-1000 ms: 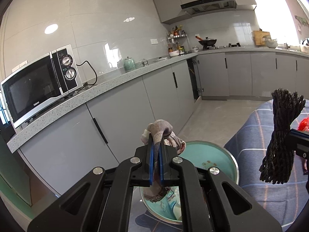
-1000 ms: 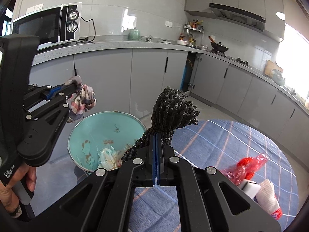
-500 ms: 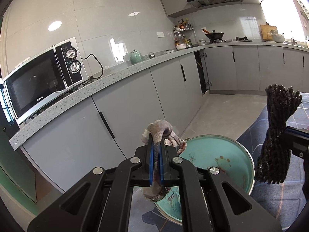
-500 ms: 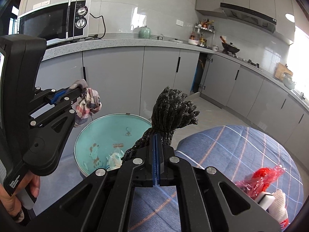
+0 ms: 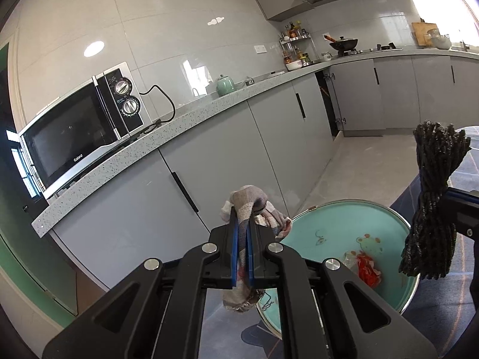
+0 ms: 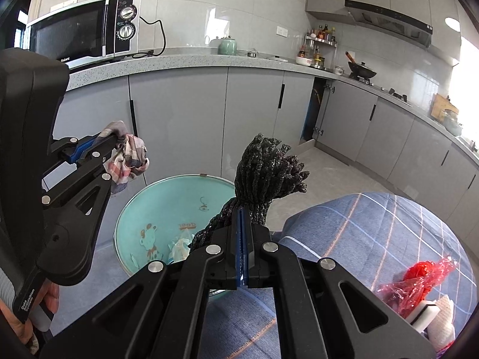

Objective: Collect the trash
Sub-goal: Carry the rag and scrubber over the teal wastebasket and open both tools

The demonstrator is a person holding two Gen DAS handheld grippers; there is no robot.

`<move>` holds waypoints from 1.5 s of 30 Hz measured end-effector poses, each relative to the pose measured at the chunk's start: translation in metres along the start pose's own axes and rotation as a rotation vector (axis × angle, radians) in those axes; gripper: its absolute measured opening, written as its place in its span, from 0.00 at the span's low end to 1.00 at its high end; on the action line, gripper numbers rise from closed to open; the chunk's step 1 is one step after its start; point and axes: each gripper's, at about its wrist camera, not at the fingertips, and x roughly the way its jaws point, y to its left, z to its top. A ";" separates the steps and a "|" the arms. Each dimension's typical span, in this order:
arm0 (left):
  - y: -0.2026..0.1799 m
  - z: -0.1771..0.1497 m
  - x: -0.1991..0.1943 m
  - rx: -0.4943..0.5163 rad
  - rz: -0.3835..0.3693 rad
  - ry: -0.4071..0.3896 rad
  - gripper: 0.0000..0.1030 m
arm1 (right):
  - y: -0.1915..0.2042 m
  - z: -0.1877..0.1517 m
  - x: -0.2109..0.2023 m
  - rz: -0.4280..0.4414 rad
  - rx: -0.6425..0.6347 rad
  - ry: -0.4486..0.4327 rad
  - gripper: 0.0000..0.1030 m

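Observation:
My left gripper [image 5: 242, 220] is shut on a crumpled plaid cloth [image 5: 256, 206], which hangs just left of the teal bin [image 5: 386, 212]. From the right wrist view the same left gripper [image 6: 115, 142] and cloth [image 6: 131, 157] sit above the bin's [image 6: 179, 182] left rim. My right gripper [image 6: 242, 212] is shut on a black rope bundle [image 6: 266, 173], held over the bin's right side; in the left wrist view the bundle [image 5: 434, 200] hangs at the far right. Crumpled wrappers [image 5: 366, 269] lie inside the bin.
A blue checked tablecloth [image 6: 374, 224] covers the table at right, with a red plastic wrapper [image 6: 419, 278] and a white item [image 6: 425, 314] on it. Grey cabinets [image 6: 179, 119] and a counter with a microwave [image 6: 83, 33] stand behind the bin. A hand [image 6: 18, 314] holds the left gripper's handle.
The bin has come further into both views and now shows more of its inside. The right gripper with the rope bundle has shifted slightly toward the bin. Both grips are unchanged.

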 end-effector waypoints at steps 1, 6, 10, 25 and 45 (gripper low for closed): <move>0.000 -0.001 0.001 0.001 0.000 0.003 0.05 | 0.000 -0.001 0.001 0.003 -0.001 0.002 0.02; -0.001 -0.004 0.007 0.007 0.014 0.015 0.05 | 0.001 -0.001 0.008 0.003 -0.007 0.008 0.02; 0.001 -0.005 0.013 0.001 0.011 0.027 0.05 | 0.003 0.000 0.013 -0.002 -0.019 0.010 0.02; -0.003 -0.014 0.032 0.014 -0.003 0.069 0.05 | 0.010 -0.001 0.034 -0.004 -0.042 0.034 0.02; -0.011 -0.017 0.032 0.018 -0.035 0.079 0.49 | 0.002 -0.009 0.049 0.024 -0.009 0.067 0.36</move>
